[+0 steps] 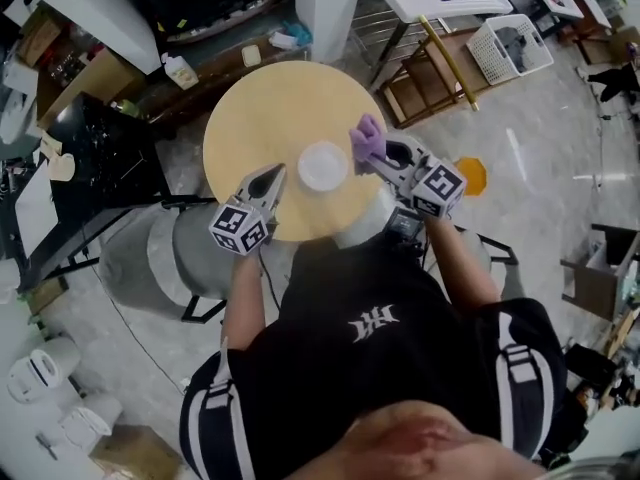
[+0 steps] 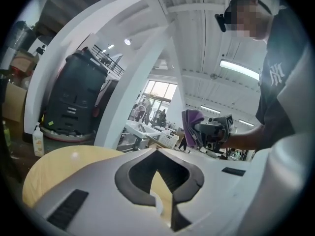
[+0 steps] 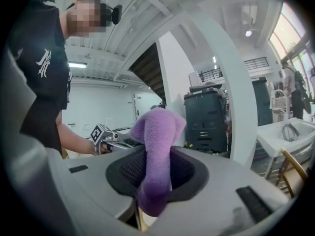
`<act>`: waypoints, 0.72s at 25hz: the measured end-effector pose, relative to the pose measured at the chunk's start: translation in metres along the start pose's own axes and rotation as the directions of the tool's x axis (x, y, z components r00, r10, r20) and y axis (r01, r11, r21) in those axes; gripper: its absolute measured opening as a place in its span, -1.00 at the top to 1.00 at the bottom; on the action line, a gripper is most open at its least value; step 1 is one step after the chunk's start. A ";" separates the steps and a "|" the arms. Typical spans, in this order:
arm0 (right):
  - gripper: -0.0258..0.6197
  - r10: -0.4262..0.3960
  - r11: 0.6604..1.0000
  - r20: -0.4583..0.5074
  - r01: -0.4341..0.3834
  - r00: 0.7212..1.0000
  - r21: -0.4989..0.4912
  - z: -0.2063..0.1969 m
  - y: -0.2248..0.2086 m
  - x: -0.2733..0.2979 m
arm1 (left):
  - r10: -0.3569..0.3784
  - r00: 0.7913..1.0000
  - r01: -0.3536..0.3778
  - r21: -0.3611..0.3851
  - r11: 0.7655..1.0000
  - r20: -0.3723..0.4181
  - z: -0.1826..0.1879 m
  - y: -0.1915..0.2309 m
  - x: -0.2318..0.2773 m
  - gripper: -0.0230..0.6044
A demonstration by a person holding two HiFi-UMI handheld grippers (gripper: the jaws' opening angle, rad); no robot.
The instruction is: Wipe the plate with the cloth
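Pre-contact step, by my judgement: right tongs pinch the purple cloth just right of the plate; left tongs closed, empty, just left of plate; next move likely needs cloth brought onto plate face.

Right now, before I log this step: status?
Right gripper shut on cloth, beside plate. Left gripper shut, empty, at plate's other side. Plate bare on table, nothing blocking.

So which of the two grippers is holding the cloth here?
The right gripper: the purple cloth is pinched between its jaws, beside the white plate. The left gripper has no cloth between its jaws; only the table shows through them.
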State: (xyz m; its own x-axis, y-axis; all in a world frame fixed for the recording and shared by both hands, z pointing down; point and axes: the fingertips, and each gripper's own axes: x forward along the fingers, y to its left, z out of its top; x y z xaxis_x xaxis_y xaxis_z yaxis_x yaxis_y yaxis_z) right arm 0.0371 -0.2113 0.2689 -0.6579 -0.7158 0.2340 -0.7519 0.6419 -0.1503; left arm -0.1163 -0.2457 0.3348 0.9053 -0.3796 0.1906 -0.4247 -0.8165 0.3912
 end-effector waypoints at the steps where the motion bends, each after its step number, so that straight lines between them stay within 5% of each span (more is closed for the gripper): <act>1: 0.62 0.011 1.000 -0.009 -0.010 1.000 0.007 -0.003 -0.003 0.000 | 0.006 1.000 -0.006 -0.007 1.000 -0.003 -0.002 0.001 0.004 0.89; 9: 0.62 0.119 0.991 -0.053 -0.115 0.992 0.063 -0.038 -0.053 0.048 | 0.102 0.993 -0.106 -0.080 0.991 -0.052 -0.031 0.050 0.034 0.89; 18: 0.62 0.257 0.957 -0.112 -0.236 0.960 0.170 -0.130 -0.058 0.087 | 0.203 0.952 -0.261 -0.267 0.927 -0.228 -0.132 0.075 0.023 0.89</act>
State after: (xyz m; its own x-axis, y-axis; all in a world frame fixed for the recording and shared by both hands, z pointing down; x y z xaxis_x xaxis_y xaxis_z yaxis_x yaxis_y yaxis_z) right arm 0.0294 -0.2748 0.4233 -0.8201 -0.4912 0.2935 -0.5710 0.7365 -0.3627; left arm -0.1278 -0.2582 0.4878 0.7745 -0.4278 0.4660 -0.6324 -0.5417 0.5537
